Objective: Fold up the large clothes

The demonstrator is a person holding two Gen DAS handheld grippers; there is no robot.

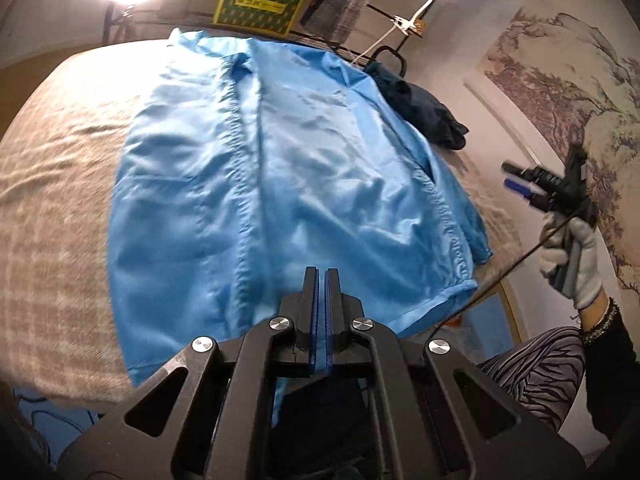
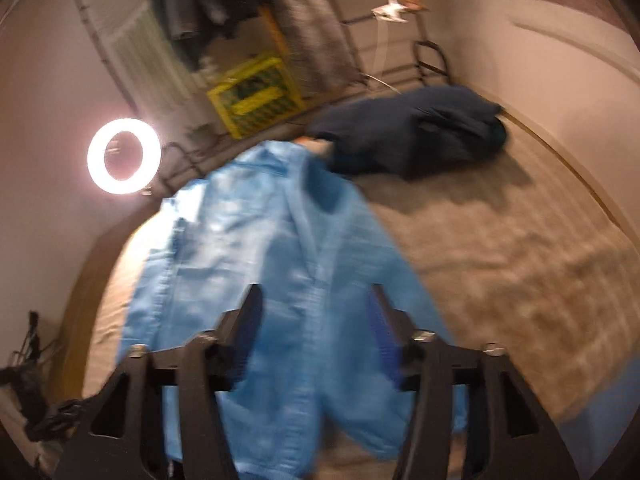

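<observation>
I am holding my left claw (image 1: 321, 276) closed and empty over the hem of the light-blue jacket (image 1: 276, 176), spread flat on the bed (image 1: 52, 184); my right claw (image 2: 316, 300) is gaping empty above it. Grabbing one slippery layer risks dragging the jacket toward the dark garment (image 2: 420, 136) at one o'clock.

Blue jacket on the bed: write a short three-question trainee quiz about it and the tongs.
1. True or false: the light blue jacket lies spread out on the bed cover.
2. Which tongs stand open? A) left tongs B) right tongs
3. Fill in: the heap beyond the jacket is a ____ garment.

Key: 1 true. 2 B; the left ones are shut, with nothing seen between them. 3 dark navy.
</observation>
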